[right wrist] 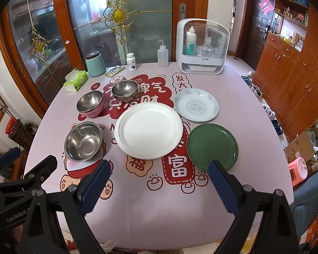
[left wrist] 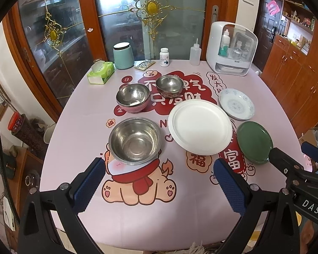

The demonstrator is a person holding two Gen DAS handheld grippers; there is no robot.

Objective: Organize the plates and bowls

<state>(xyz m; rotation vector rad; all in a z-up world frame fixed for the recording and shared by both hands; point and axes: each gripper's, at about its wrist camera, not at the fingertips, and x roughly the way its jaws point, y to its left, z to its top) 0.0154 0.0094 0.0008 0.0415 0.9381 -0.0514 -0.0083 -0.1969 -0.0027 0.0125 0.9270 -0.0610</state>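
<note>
**Bowls ahead of the left tongs, plates ahead of the right**

Both tongs gape wide, holding nothing, above the counter's (left wrist: 137,222) near edge. The left tongs (left wrist: 160,187) sit just below the big steel bowl (left wrist: 135,140) at frame centre-left; the right tongs (right wrist: 159,187) have a fingertip (right wrist: 217,172) overlapping the green plate (right wrist: 212,145), lower right. The white plate (right wrist: 148,130) lies between. Only the right view shows the floor beyond the counter.
</note>
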